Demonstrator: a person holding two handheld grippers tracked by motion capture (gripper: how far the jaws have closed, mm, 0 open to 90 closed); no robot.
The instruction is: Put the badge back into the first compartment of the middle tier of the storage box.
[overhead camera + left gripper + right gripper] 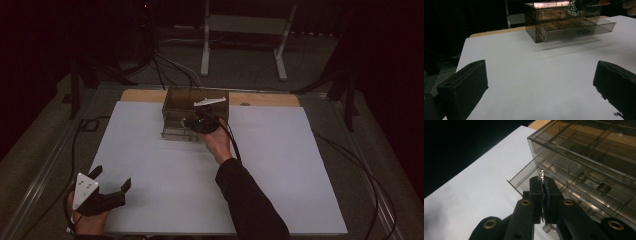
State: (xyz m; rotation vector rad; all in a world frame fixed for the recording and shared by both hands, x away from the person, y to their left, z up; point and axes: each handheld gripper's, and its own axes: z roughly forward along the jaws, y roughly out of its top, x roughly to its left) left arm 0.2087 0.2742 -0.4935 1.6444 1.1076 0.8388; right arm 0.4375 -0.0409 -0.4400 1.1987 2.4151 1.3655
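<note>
The left gripper [111,178] sits nearest the camera in the high view, at about 7 o'clock on the counter [150,165], held in the person's left hand [87,220]. Its jaws stand wide apart with nothing between them, pointing toward 2 o'clock. In the left gripper view the two black jaws frame a bare stretch of the white counter [529,75].

Toward 12 o'clock on the counter stands a smoky see-through drawer box [192,107], near the far edge where a strip of bare wood [270,99] shows past the white sheet. Its lower drawer [576,30] is pulled partway out toward the person, and a small dark item lies inside it; what it is cannot be told.

The right gripper [192,122] is at the front of the box, over the open drawer, held in the person's right hand [217,142], whose dark sleeve [250,200] reaches in from 5 o'clock. In the right gripper view the jaws [543,192] are pressed close together on a thin, shiny, crinkled scrap [541,173] like foil, which sticks out just past their tips, above the drawer [529,176]. In the left gripper view a crumpled silvery bit [573,9] shows at the upper front of the box [554,20].

A cable [232,140] trails from the right gripper down along the wrist.
</note>
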